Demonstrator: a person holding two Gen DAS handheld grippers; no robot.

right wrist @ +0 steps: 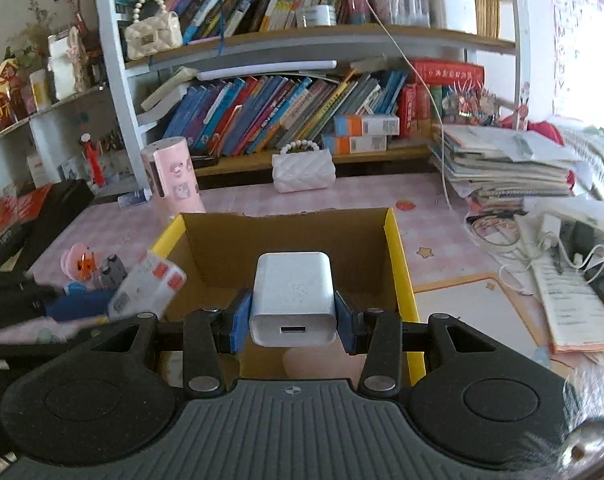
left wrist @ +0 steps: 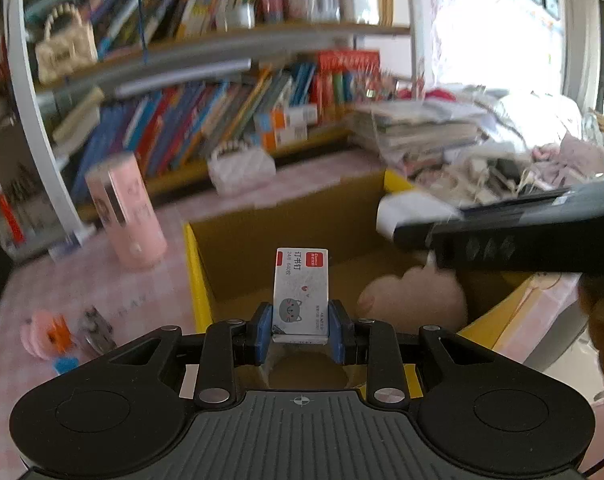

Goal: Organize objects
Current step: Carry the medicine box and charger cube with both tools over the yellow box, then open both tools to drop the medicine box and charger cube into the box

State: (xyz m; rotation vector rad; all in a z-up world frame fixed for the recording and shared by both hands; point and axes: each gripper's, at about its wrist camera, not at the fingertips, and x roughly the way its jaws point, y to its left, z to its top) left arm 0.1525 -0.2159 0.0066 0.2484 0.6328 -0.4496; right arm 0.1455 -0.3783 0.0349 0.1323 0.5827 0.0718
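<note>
the bookshelf (right wrist: 302,80) fills the back of both views, sharp in the right wrist view but smeared by motion in the left one, so the book spines cannot be read there. the pink checked table (right wrist: 442,208) runs out of frame on every side, and its right part is buried under a stack of papers (right wrist: 510,168) and tangled cables. the open cardboard box (right wrist: 398,248) with yellow edges sits in the middle; its near wall is hidden behind both grippers, and a soft pink thing (left wrist: 414,300) on its floor is too blurred to identify. a pink cylinder (right wrist: 173,180) stands just beside the box's far left corner, a white quilted purse (right wrist: 304,170) further back. small items left of the box, one pink and orange (right wrist: 81,262), are hard to make out.

the right gripper (right wrist: 293,316) is clamped on a white charger (right wrist: 291,296), its port facing the camera, held above the box's near side. the left gripper (left wrist: 299,330) is clamped on a small staple box (left wrist: 301,292) with a grey cat print, held upright over the box's near left part. in the left view the right gripper appears only as a dark blurred bar at the right edge.
</note>
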